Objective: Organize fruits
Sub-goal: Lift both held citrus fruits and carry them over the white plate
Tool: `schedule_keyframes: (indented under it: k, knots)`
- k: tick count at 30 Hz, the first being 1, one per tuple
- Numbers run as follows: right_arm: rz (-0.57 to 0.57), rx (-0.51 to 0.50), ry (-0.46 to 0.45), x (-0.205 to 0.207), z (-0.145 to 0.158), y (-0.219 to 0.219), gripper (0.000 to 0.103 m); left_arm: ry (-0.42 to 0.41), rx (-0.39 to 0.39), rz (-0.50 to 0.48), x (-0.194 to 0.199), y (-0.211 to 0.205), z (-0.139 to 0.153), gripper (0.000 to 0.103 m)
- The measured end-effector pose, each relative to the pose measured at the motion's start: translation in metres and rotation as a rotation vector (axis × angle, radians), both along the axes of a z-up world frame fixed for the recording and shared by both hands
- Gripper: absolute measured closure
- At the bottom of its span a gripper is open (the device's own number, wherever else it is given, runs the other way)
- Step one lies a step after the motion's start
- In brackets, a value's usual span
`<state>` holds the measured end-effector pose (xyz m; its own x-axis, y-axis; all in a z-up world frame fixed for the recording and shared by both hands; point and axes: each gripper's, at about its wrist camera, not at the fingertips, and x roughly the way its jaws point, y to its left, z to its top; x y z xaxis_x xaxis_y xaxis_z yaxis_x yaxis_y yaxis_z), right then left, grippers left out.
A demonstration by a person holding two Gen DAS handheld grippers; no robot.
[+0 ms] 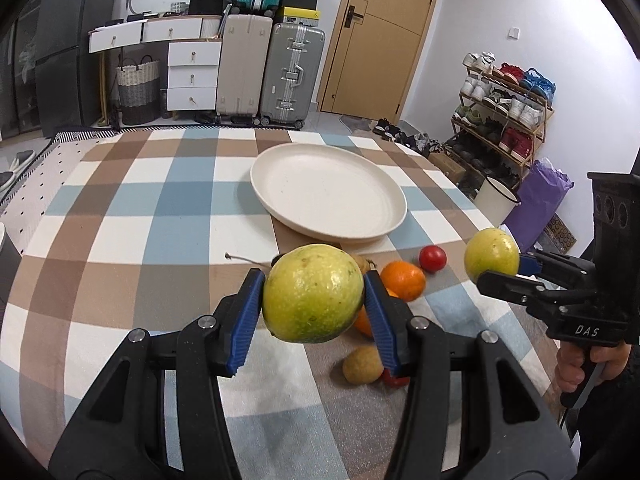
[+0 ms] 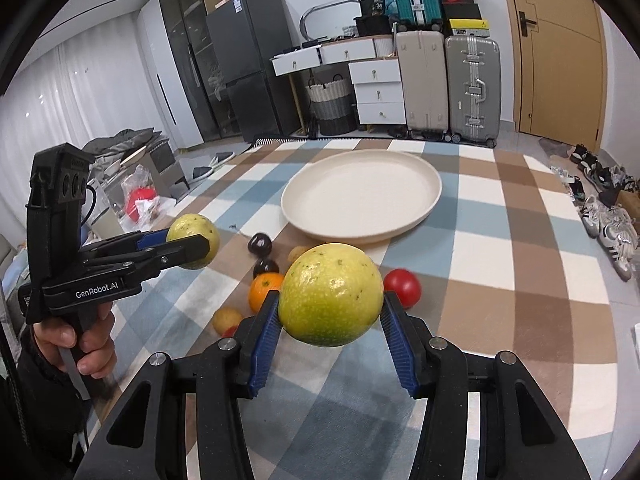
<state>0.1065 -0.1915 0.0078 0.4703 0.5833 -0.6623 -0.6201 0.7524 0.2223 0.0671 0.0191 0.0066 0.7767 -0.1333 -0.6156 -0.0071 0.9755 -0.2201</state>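
Observation:
My left gripper [image 1: 314, 294] is shut on a yellow-green guava [image 1: 313, 293], held above the checked tablecloth. My right gripper [image 2: 330, 306] is shut on a second yellow-green guava [image 2: 331, 294], also lifted off the cloth. Each gripper shows in the other's view: the right gripper [image 1: 496, 268] at the right edge, the left gripper [image 2: 192, 246] at the left. An empty cream plate [image 1: 280, 196] [image 2: 434, 196] lies beyond them. Below the guavas lie an orange [image 1: 404, 280] [image 2: 264, 288], a red tomato [image 1: 433, 258] [image 2: 403, 286], two dark plums [image 2: 259, 245] and small yellow fruits [image 1: 362, 365] [image 2: 226, 319].
The table wears a blue, brown and white checked cloth [image 1: 140, 240]. Behind it stand suitcases [image 1: 294, 76], white drawers [image 1: 194, 76], a basket [image 1: 138, 92] and a wooden door [image 1: 380, 32]. A shoe rack [image 1: 504, 112] is at the right. A hand [image 2: 80, 340] grips the left handle.

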Motion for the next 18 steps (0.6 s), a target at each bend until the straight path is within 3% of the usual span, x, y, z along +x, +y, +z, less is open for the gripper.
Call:
schedule_keyframes:
  k: [18]
  knots:
    - [-0.010, 0.006, -0.023, 0.033, 0.021, 0.010, 0.052, -0.026, 0.060, 0.009, 0.040, -0.005, 0.019, 0.055]
